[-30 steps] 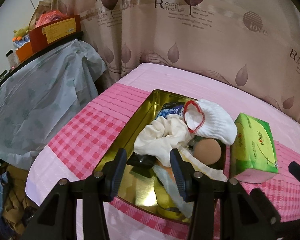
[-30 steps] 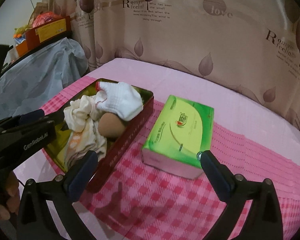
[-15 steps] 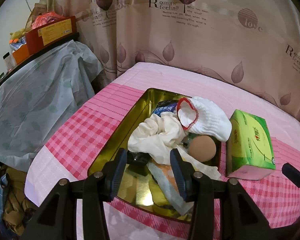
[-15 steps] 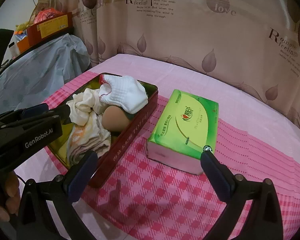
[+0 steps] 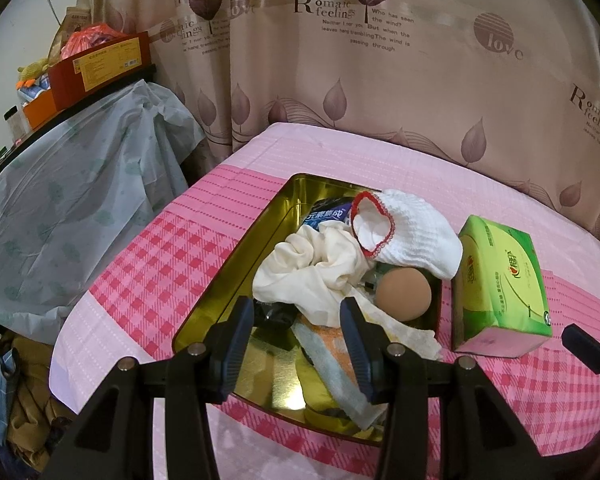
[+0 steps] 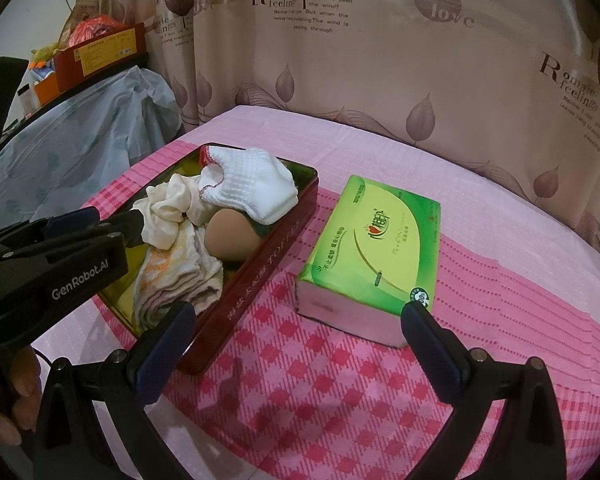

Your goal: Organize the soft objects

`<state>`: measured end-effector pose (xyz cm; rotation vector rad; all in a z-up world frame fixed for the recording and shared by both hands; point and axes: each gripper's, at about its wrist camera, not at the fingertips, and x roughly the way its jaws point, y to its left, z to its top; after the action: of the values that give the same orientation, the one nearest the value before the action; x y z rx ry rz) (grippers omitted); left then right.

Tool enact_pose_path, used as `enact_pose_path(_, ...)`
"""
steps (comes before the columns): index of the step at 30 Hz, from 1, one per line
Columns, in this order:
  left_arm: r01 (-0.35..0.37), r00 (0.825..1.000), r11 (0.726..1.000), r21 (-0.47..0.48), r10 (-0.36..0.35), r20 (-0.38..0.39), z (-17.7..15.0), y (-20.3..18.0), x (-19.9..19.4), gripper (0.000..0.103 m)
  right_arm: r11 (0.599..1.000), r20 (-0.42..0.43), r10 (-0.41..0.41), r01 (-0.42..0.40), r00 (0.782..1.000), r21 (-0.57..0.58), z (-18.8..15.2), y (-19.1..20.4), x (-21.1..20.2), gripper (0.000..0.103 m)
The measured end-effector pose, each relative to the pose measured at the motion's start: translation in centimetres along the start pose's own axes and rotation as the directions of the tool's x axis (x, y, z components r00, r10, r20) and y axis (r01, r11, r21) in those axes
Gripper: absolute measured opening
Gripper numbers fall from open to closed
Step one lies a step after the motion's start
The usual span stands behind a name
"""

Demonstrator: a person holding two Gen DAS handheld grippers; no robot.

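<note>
Left wrist view: the left gripper (image 5: 296,332) hangs over the near end of the tin (image 5: 236,264), fingers (image 5: 238,344) partly apart and gripping nothing. In the tin lie a cream cloth (image 5: 316,268), white sock (image 5: 412,232), tan ball (image 5: 403,295) and towel (image 5: 332,360).

Right wrist view: the right gripper (image 6: 296,340) is spread wide and empty, right of the tin (image 6: 256,264), before the tissue pack (image 6: 376,248) on the pink-checked surface (image 6: 340,392).

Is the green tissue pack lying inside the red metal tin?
No, the green tissue pack lies on the pink cloth beside the red metal tin.
</note>
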<state>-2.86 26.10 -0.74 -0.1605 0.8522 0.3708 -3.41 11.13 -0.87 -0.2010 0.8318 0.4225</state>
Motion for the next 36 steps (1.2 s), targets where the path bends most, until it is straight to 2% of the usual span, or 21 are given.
enact_pose_path(36,0.001,1.000,1.000,0.009,-0.001,-0.005,-0.15,-0.34,0.20,0.046,1.000,-0.019,0.006,-0.006,1.000,-0.004,-0.77,0.71,0.57,0.101)
